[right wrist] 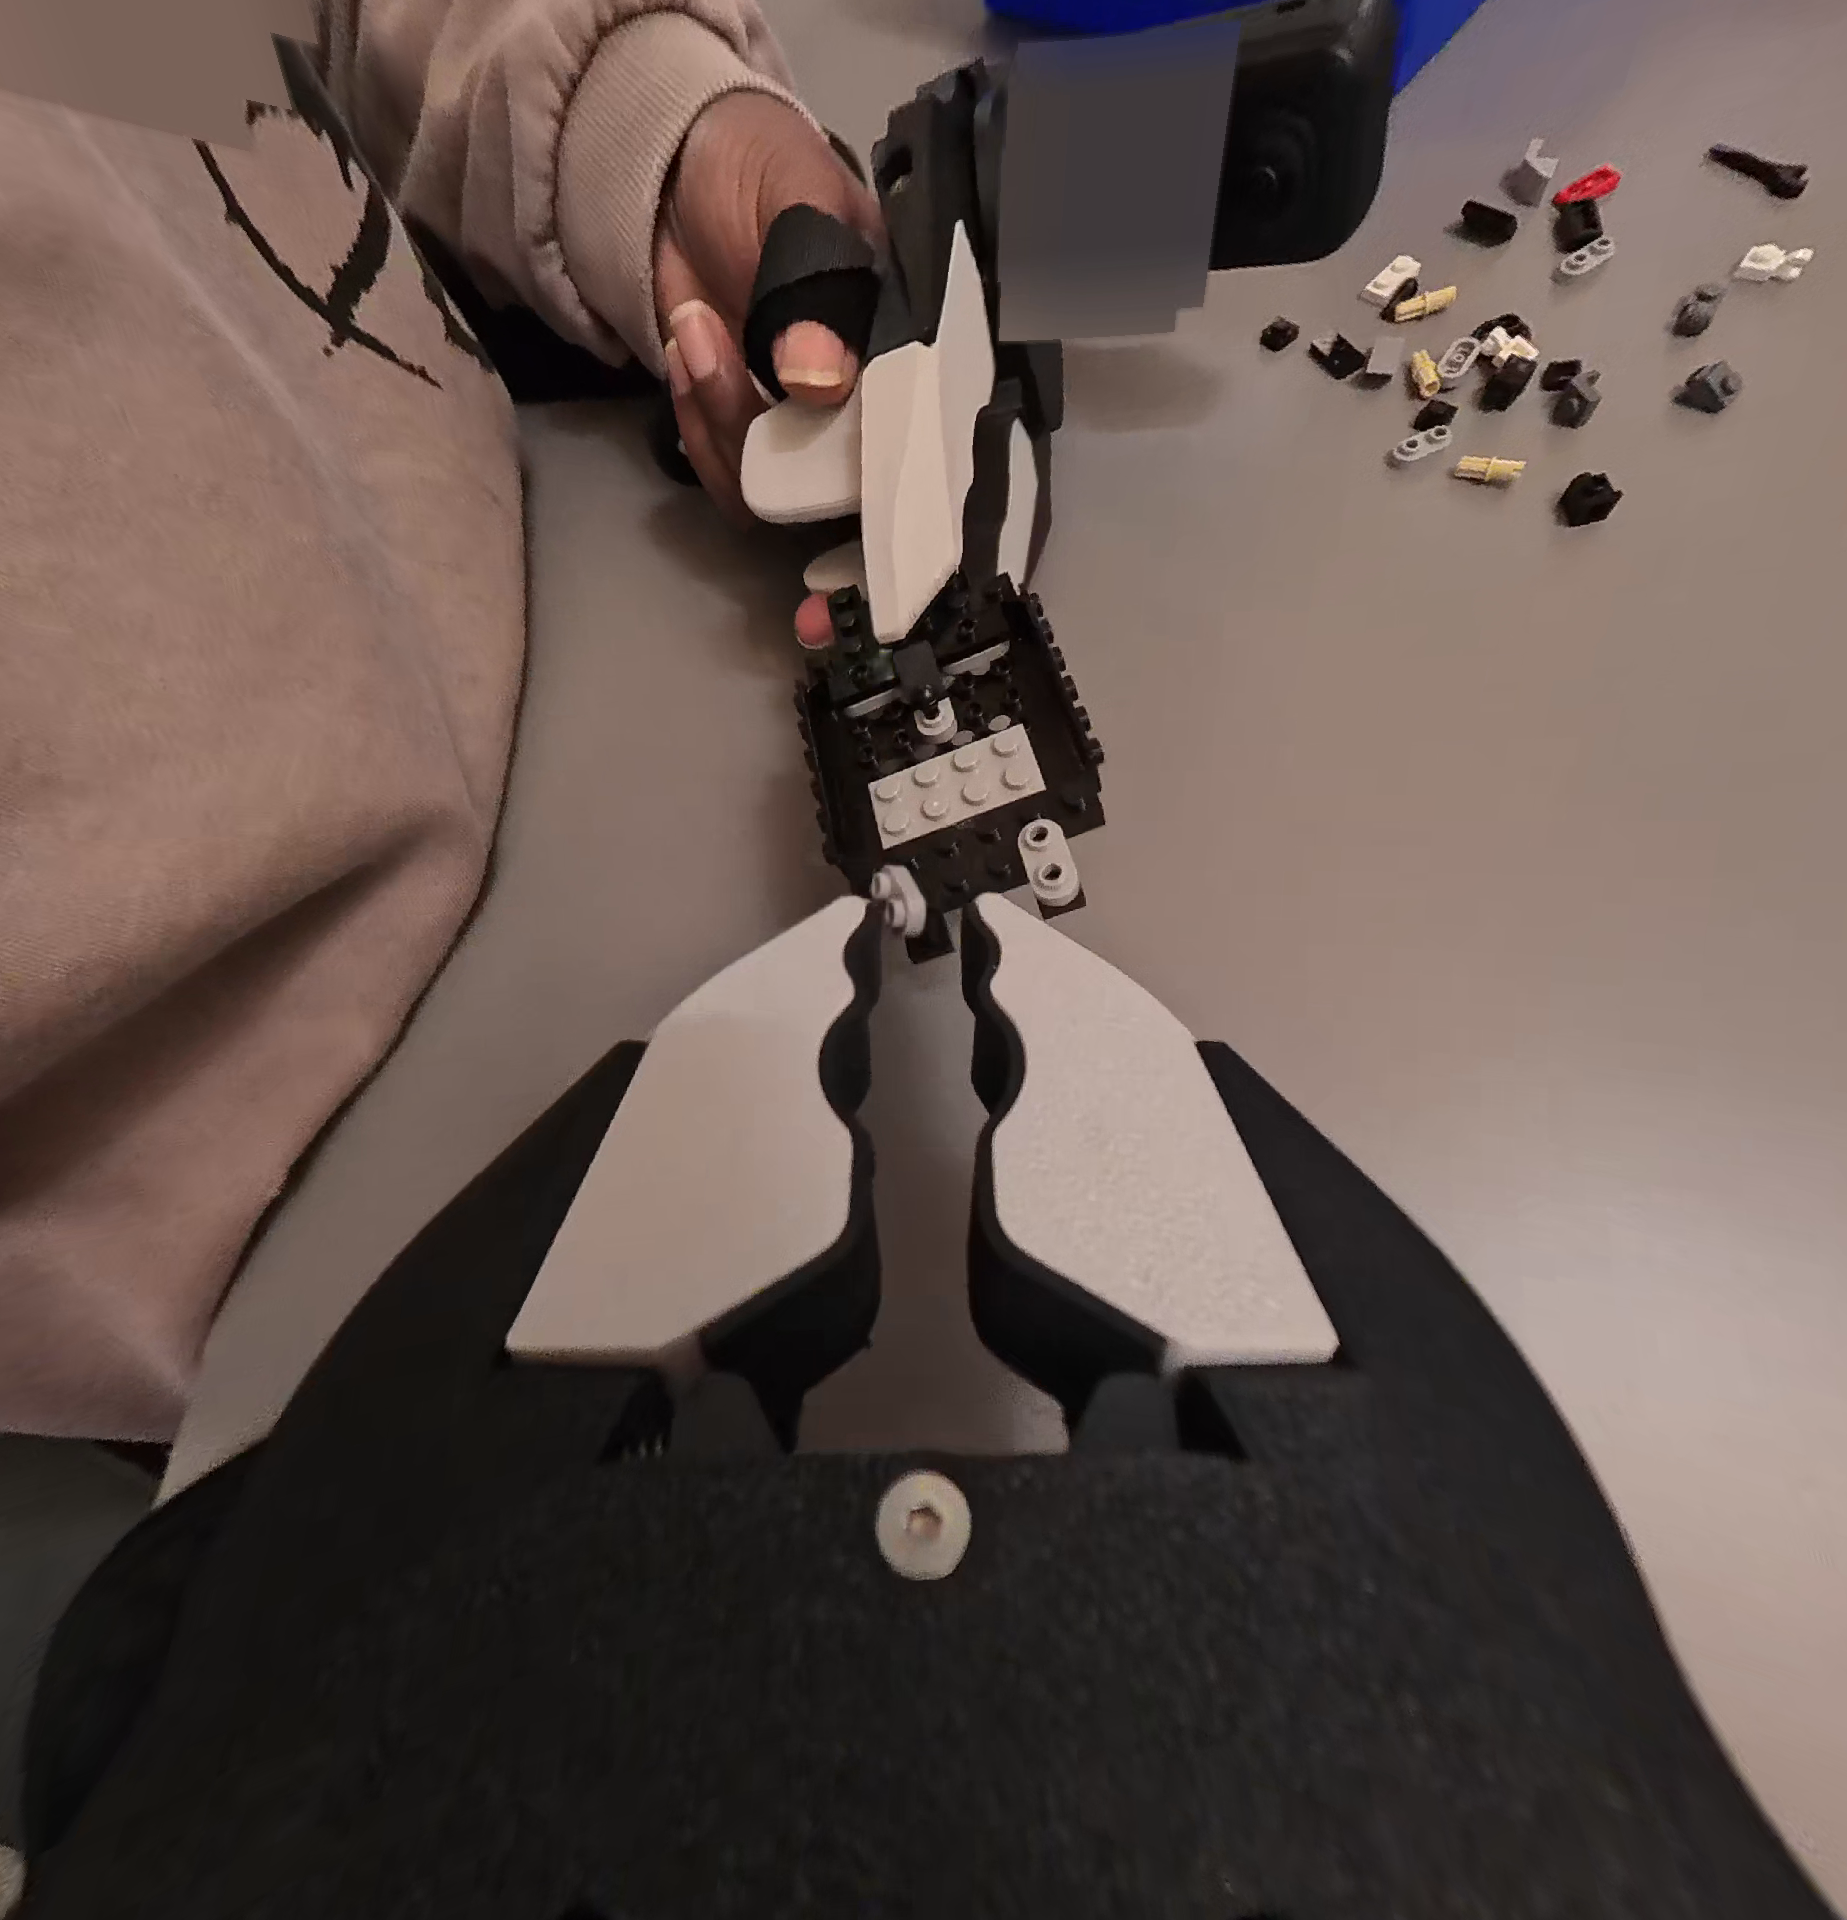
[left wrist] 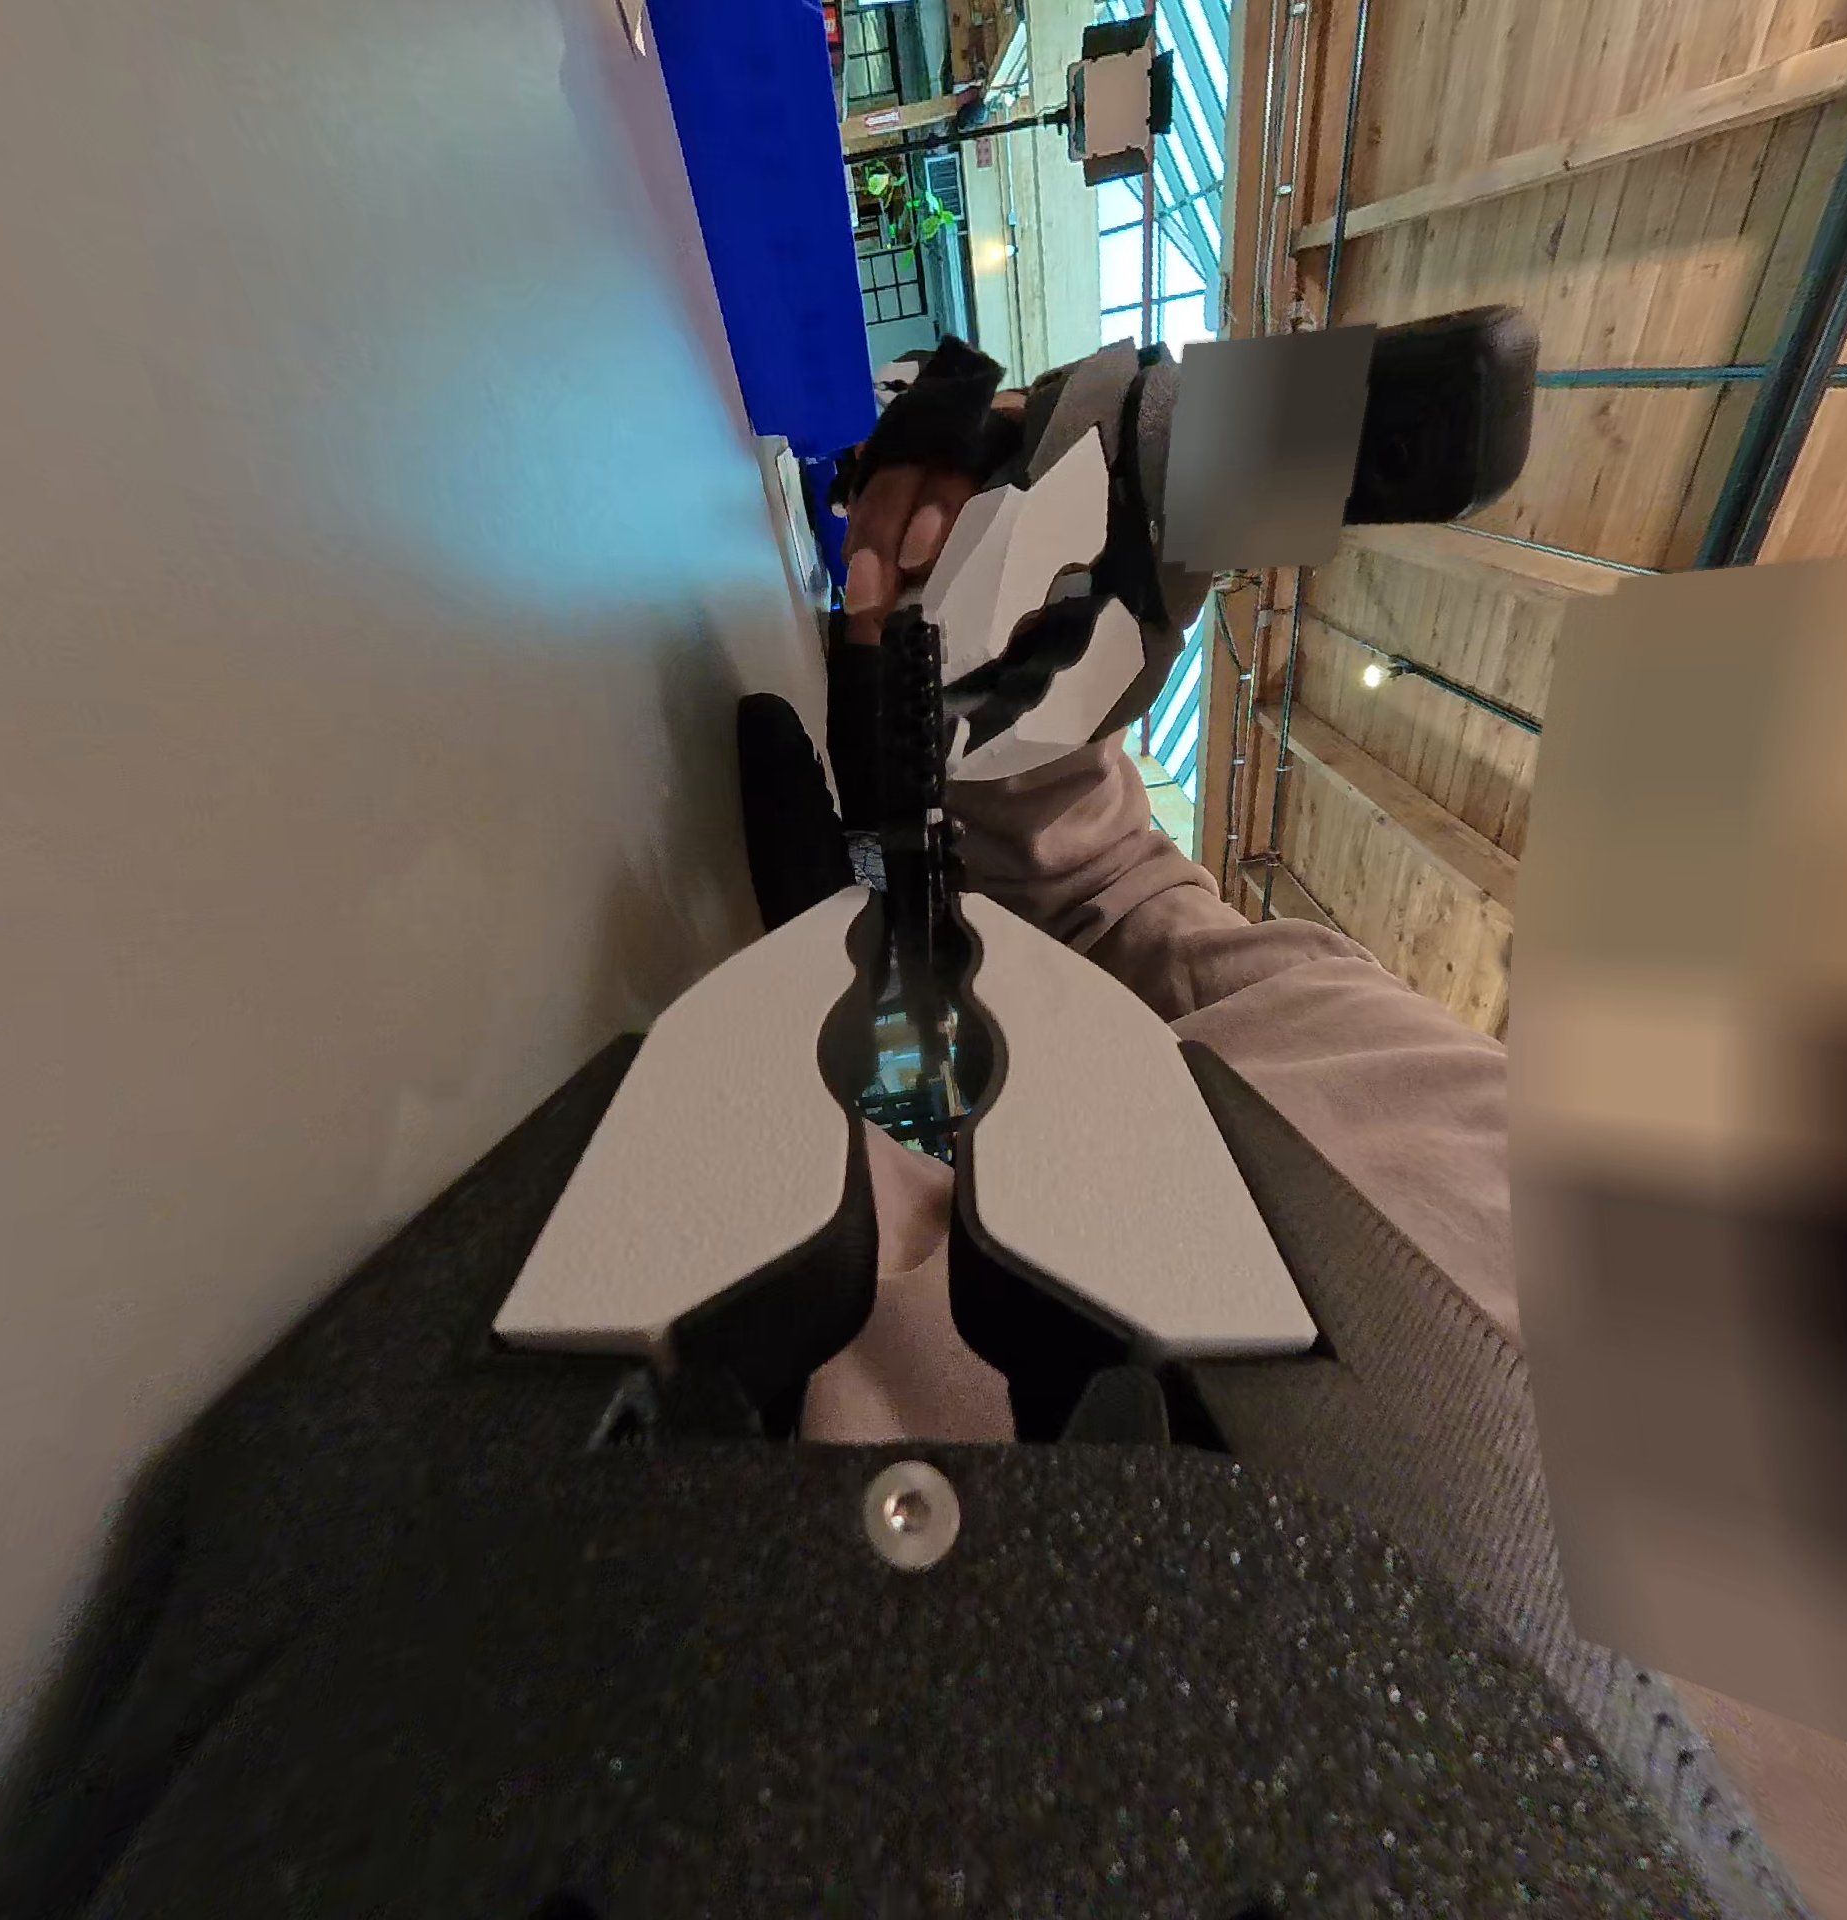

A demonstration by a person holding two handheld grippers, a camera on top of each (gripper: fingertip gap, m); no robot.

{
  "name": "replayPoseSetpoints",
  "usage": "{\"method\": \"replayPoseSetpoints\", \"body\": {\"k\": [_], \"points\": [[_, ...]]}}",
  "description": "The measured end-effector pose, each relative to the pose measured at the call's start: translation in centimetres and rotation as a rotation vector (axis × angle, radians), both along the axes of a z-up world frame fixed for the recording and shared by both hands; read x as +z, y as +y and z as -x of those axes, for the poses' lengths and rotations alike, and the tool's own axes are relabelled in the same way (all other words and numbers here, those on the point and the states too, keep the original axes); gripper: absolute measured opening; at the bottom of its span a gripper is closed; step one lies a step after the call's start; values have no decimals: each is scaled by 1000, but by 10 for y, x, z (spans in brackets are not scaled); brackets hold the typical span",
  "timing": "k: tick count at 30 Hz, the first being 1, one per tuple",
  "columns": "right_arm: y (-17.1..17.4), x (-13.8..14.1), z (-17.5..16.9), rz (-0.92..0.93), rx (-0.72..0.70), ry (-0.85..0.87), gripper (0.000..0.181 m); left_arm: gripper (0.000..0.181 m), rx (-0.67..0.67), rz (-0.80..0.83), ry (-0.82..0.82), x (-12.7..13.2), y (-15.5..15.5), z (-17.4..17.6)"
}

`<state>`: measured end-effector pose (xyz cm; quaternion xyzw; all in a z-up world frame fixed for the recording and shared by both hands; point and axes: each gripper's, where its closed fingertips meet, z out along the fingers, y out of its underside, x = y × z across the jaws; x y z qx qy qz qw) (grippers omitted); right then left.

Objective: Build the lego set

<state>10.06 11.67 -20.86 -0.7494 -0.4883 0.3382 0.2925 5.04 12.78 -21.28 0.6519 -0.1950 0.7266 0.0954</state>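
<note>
1. Now clamping the far edge of the lego build [right wrist: 950,769] with the left gripper [right wrist: 903,608], its two white fingers pressing together on the black plate.
2. Seen from the left wrist view, holding the same build [left wrist: 914,727] edge-on, as a thin black strip running straight out from the tips of the left gripper [left wrist: 914,920].
3. Pinching a small black tab at the near edge of the build with the right gripper [right wrist: 919,925], the jaws standing only a narrow gap apart with the tab filling most of it.
4. Keeping the build in the air between both grippers, above the grey table [right wrist: 1418,831] and not touching it.
5. Showing the studded face of the build to the right wrist view, with a light grey brick [right wrist: 950,790] lying across the middle.
6. Wrapping a hand [right wrist: 732,301] around the handle of the left gripper, with a black strap over one finger and a beige sleeve [right wrist: 545,125] behind it.
7. Lying well apart from the build, on the table at the far right: loose pieces [right wrist: 1501,343] in black, grey, white, tan and red, scattered in a small group.
</note>
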Motion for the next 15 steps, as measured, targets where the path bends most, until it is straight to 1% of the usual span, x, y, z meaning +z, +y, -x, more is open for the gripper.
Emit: {"method": "replayPoseSetpoints", "body": {"k": [3, 10, 15], "points": [[0, 1, 0, 60, -35, 56, 12, 10, 1, -12, 0, 0, -1, 0], [-3, -6, -1, 104, -78, 69, 12, 9, -4, -18, -4, 1, -3, -1], [-3, -4, -2, 161, -109, 111, 13, 9, -4, -12, -1, 0, -3, -1]]}}
